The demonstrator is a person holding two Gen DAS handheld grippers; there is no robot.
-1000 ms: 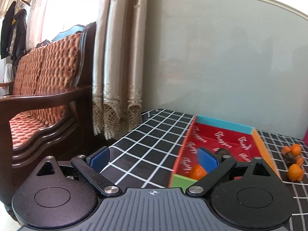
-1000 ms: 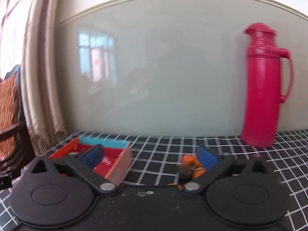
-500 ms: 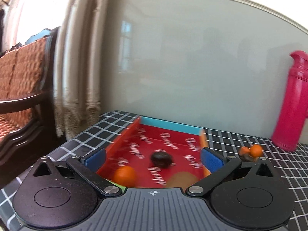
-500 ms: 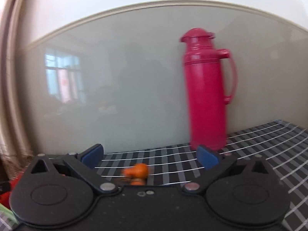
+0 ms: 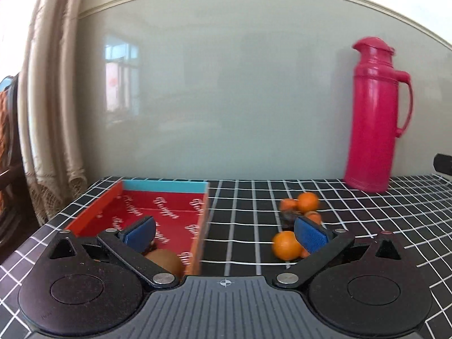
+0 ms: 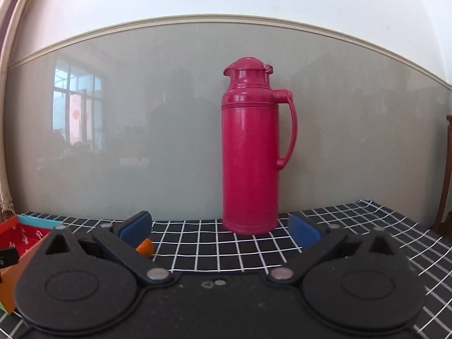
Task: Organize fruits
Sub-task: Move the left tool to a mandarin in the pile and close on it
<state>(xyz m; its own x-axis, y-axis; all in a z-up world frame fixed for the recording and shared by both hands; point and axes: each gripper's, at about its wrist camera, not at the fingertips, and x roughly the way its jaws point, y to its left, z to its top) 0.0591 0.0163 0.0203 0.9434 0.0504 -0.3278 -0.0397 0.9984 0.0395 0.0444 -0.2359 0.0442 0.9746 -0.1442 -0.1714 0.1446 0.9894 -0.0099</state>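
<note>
two forward-looking views over a bench [image 5: 240, 226] covered in a black cloth with a white grid.

left wrist view: the left claw [image 5: 224, 233] is spread wide, its blue pads far apart and nothing between them. a shallow red tray [image 5: 113, 200] with a light blue back wall and an orange right wall sits on the left part of the bench. the left pad hangs over the tray's inside. a brown kiwi [image 5: 165, 261] lies in the tray's near right corner, partly hidden by the claw's arm. to the right of the tray, on the cloth, lies a loose group of small oranges [image 5: 306, 202] with a dark fruit [image 5: 289, 216] among them. the nearest orange [image 5: 286, 245] sits just beside the right pad. a tall pink thermos [image 5: 373, 118] stands upright at the back right, against a pale glossy wall panel. curtains [image 5: 50, 99] hang at the far left.

right wrist view: the right claw [image 6: 220, 227] is also spread wide and holds nothing. the pink thermos [image 6: 251, 147] stands upright straight ahead, handle to the right. an orange [image 6: 145, 248] peeks out just behind the left pad. the tray's corner [image 6: 31, 226] shows at the left edge.
</note>
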